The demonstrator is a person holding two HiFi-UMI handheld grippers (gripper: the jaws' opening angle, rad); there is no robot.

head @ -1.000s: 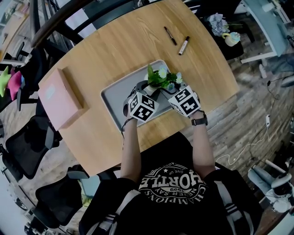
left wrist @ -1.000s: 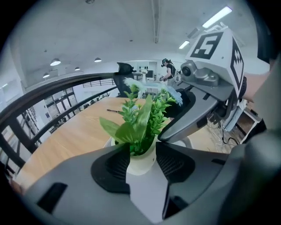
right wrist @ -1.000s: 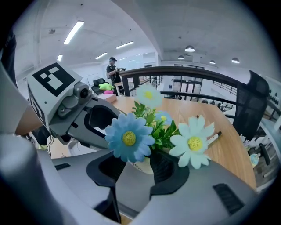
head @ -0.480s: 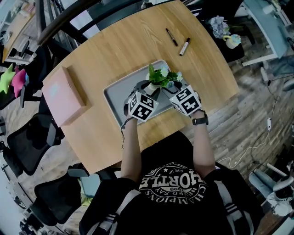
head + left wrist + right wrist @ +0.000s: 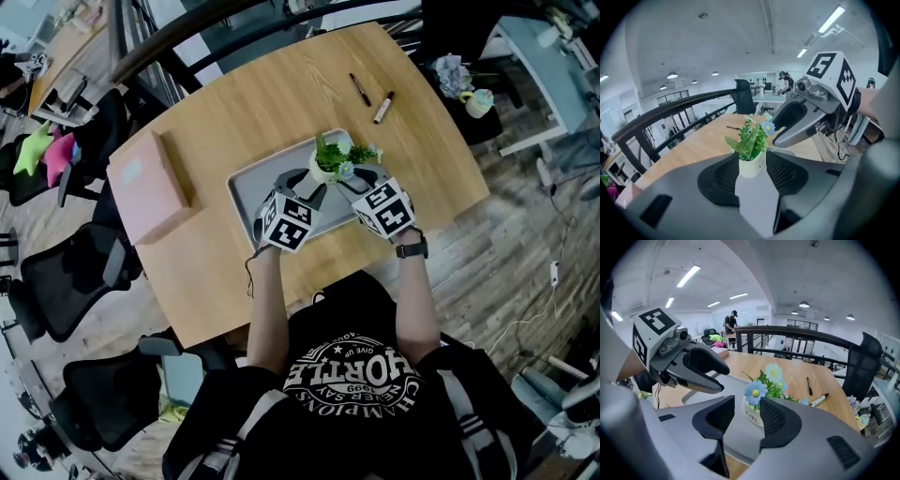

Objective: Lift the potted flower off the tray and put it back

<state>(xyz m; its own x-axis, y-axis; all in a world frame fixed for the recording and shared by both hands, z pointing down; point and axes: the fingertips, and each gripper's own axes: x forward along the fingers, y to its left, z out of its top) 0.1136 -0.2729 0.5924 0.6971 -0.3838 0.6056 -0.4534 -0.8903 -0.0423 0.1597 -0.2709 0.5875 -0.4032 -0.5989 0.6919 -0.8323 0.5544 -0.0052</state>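
The potted flower (image 5: 330, 159), a small white pot with green leaves and pale blue blooms, hangs just above the far right part of the grey tray (image 5: 246, 192). My left gripper (image 5: 309, 183) clamps the pot from its left side and my right gripper (image 5: 352, 178) from its right. In the left gripper view the pot (image 5: 751, 164) sits pinched between the dark pads of the left gripper (image 5: 751, 171), with the right gripper (image 5: 797, 126) beside it. The right gripper view shows the pot (image 5: 752, 414) between the right gripper's (image 5: 747, 416) pads, flowers above them, and the left gripper (image 5: 701, 369) opposite.
A pink box (image 5: 148, 187) lies on the wooden table left of the tray. A black pen (image 5: 360, 89) and a marker (image 5: 382, 108) lie near the far right edge. Office chairs (image 5: 66, 281) stand to the left, and a dark railing runs behind the table.
Both grippers have risen together with the pot held between them, so the flower now stands higher over the tray's far edge.
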